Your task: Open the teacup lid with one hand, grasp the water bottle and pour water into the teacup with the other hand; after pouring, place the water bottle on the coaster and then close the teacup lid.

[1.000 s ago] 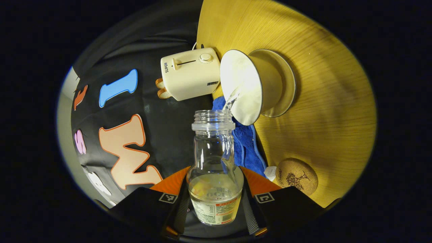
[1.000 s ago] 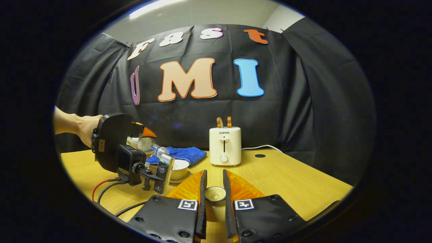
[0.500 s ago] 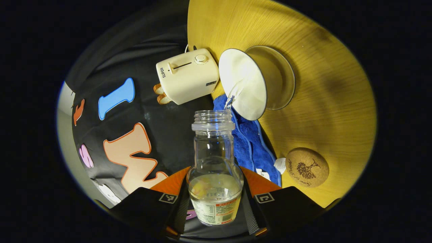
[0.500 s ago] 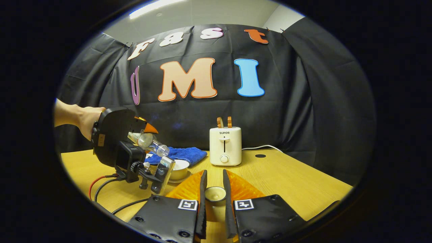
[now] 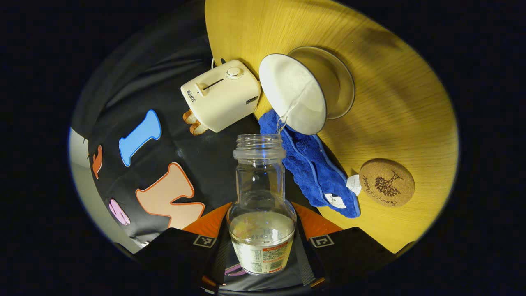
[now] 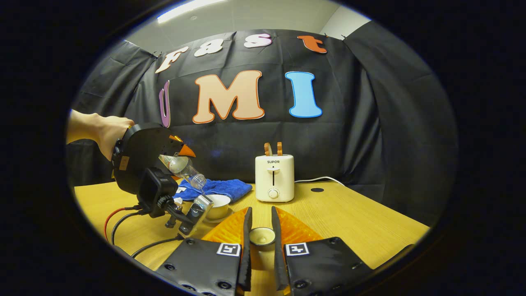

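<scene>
water bottle [image 5: 261,197] tilted over teacup [image 5: 294,98] (perhaps pouring)

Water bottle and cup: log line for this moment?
step: pouring | left gripper: shut on water bottle, tilted over teacup | right gripper: holding lid | coaster: empty

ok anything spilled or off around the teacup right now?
Nothing stands out. The left gripper tilts the water bottle and a thin stream lands inside the teacup; no puddle shows on the table. The right gripper holds the teacup lid aside.
</scene>
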The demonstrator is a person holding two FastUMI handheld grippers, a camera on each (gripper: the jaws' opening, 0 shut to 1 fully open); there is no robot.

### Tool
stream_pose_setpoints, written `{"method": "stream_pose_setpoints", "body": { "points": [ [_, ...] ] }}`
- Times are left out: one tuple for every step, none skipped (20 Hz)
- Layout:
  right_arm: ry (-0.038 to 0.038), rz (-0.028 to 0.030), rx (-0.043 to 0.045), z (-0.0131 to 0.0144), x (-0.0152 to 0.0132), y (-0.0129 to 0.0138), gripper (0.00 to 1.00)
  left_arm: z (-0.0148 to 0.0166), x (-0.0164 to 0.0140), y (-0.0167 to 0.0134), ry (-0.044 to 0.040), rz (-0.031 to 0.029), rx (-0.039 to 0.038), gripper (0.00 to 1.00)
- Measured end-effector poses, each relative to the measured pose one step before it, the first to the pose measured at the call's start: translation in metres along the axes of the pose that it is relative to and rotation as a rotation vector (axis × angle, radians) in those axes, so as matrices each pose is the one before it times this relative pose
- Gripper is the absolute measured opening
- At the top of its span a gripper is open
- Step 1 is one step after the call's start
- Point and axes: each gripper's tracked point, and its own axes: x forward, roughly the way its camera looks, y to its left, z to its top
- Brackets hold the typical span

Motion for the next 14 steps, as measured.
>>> {"method": "stream_pose_setpoints", "body": {
  "points": [
    [0.00006, -0.00015, 0.00019, -0.00044, 0.00032, -0.00013, 0.25, 0.00065, -0.00165, 0.00285, -0.00381, 0.00706, 0.0008, 0.67],
    [-0.00029, -0.00026, -0.00063, 0.00029, 0.00038, 0.00011, 0.26, 0.00146, -0.00033, 0.00152, -0.00293, 0.0041, -0.00404, 0.67],
    [-0.0004, 0.00005, -0.00063, -0.00032, -0.00043, 0.00013, 0.26, 0.00032, 0.00093, 0.00376, -0.00184, 0.00269, -0.00028, 0.67],
    [-0.00018, -0.00005, -0.00001, 0.00014, -0.00012, -0.00002, 0.26, 0.0009, 0.00089, 0.0016, 0.00018, 0.00212, 0.00961, 0.67],
    [0.0003, -0.00081, 0.00016, -0.00037, 0.00008, -0.00039, 0.25, 0.00028, 0.00035, 0.00122, 0.00108, 0.00109, 0.0099, 0.67],
    [-0.00005, -0.00091, -0.00028, 0.00061, 0.00005, -0.00011, 0.25, 0.00019, 0.00039, 0.0004, 0.00029, -0.0003, 0.00725, 0.67],
    [-0.00032, -0.0003, -0.00049, -0.00028, -0.00028, -0.00001, 0.25, -0.0003, -0.00089, -0.00013, -0.00001, 0.00013, 0.00218, 0.67],
    [0.00025, -0.00013, 0.00008, 0.00048, 0.00014, -0.00004, 0.26, 0.00057, 0.0001, 0.00005, -0.0003, 0.00072, -0.00188, 0.67],
    [0.00037, -0.00009, 0.00061, -0.00033, -0.00014, 0.00012, 0.25, -0.00033, -0.00027, 0.00005, 0.00104, -0.00034, -0.00052, 0.67],
    [-0.00001, -0.00023, 0.00015, 0.00007, 0.00052, 0.00002, 0.25, 0.00007, 0.00046, 0.00063, -0.0012, 0.0011, 0.00345, 0.67],
    [-0.00094, -0.00095, -0.00121, -0.00045, 0.00022, -0.00011, 0.26, -0.00045, -0.00059, -0.00072, 0.00105, -0.00258, 0.00002, 0.67],
    [-0.00067, -0.00016, -0.00079, 0.00063, -0.00007, 0.00004, 0.26, 0.00074, 0.00081, 0.00007, -0.00023, -0.00026, -0.00173, 0.67],
    [0.00006, -0.00006, 0.0002, 0.0, -0.00016, 0.00056, 0.26, -0.00016, -0.00059, 0.00079, -0.00033, 0.00156, -0.00055, 0.67],
    [0.0004, -0.00009, 0.00065, 0.0001, 0.0002, -0.00026, 0.25, 0.00012, 0.00047, -0.00005, -0.0009, 0.00094, -0.00189, 0.67]
  ]
}}
